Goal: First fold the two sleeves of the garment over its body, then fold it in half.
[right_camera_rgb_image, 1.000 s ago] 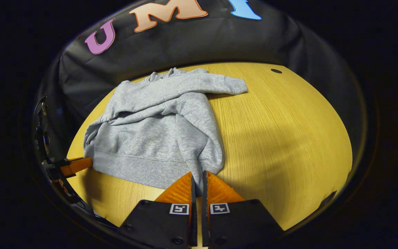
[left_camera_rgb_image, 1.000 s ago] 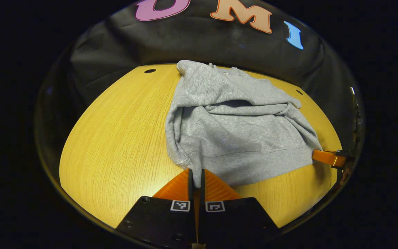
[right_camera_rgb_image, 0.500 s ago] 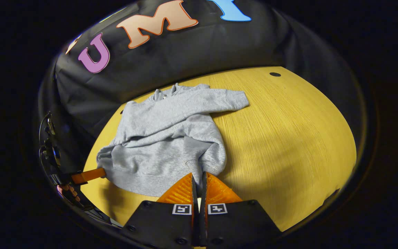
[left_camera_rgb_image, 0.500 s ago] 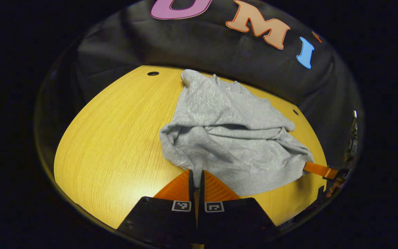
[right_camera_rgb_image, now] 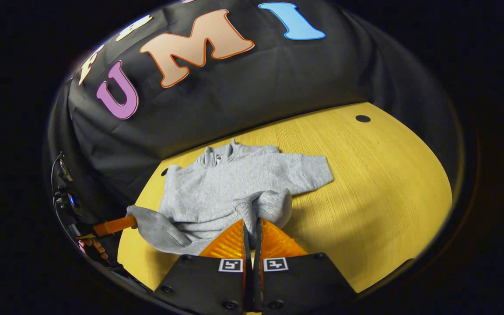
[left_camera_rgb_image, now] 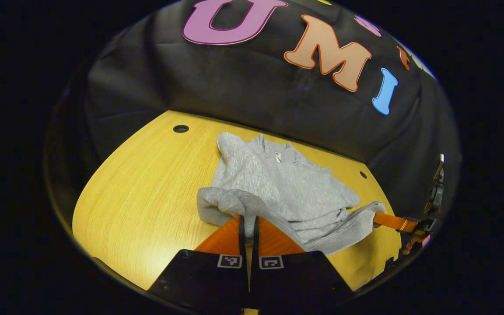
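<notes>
Nearest the camera in the left gripper view, the left tongs (left_camera_rgb_image: pixel 248 223) are pinched together on a bunched corner of the grey sweatshirt (left_camera_rgb_image: pixel 278 183), at its ribbed hem. Both fingers press on the cloth, which stands up in a small fold between them. In the right gripper view the right tongs (right_camera_rgb_image: pixel 252 227) are likewise closed on the hem's other corner, with a strip of ribbing caught between the fingers.

Just past the two grips, the hem is lifted off the wooden tabletop (left_camera_rgb_image: pixel 147 183) and drawn up over the lower body of the sweatshirt, so the cloth sags in a curved band between the two corners. Seen from the left, the right tongs (left_camera_rgb_image: pixel 390 221) show at the tabletop's right edge, gripping the far end of that band, with the fingers of a hand (left_camera_rgb_image: pixel 414 243) just below them; whether the hand is gloved I cannot tell at this size. From the right gripper view, the left tongs (right_camera_rgb_image: pixel 114 225) show likewise at the left edge.

Farther back, both sleeves lie folded across the chest. One cuff (right_camera_rgb_image: pixel 317 170) reaches out onto bare wood to the right in the right gripper view. The collar (right_camera_rgb_image: pixel 221 155) lies near the far edge of the tabletop, close to the black cloth wall (left_camera_rgb_image: pixel 252 87).
</notes>
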Available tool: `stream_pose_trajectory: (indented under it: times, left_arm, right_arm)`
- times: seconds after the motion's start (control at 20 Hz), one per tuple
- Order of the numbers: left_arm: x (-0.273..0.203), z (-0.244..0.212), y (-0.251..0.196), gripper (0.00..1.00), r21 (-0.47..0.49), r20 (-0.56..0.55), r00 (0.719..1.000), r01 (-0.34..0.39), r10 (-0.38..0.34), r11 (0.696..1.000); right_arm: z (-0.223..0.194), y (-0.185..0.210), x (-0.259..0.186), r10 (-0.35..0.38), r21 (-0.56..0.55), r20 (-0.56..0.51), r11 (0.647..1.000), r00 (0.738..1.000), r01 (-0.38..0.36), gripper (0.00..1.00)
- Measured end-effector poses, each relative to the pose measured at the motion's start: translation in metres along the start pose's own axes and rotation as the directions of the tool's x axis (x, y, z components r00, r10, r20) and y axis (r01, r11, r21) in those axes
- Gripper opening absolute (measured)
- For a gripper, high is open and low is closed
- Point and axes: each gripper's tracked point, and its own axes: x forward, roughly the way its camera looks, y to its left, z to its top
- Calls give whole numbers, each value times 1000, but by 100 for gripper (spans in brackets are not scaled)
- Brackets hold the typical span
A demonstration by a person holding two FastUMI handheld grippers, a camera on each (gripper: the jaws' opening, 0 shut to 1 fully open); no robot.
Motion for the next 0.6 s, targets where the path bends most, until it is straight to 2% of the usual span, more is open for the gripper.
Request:
stream_pose_trajectory:
  times: [0.3, 0.4, 0.6]
  left_arm:
    - [50, 31, -3, 0, 2, -6, 1000, -16, 17, 1000]
    - [69, 32, 3, 0, 3, -23, 999, -47, 47, 999]
    - [97, 23, 16, 0, -58, -78, 993, -90, 85, 994]
  right_arm:
    - [33, 7, 47, -14, -42, -23, 999, 1000, 13, 2]
    - [39, 7, 66, -20, -29, -39, 999, 999, 19, 2]
    - [30, -7, 106, -42, 52, -104, 998, 994, 47, 3]
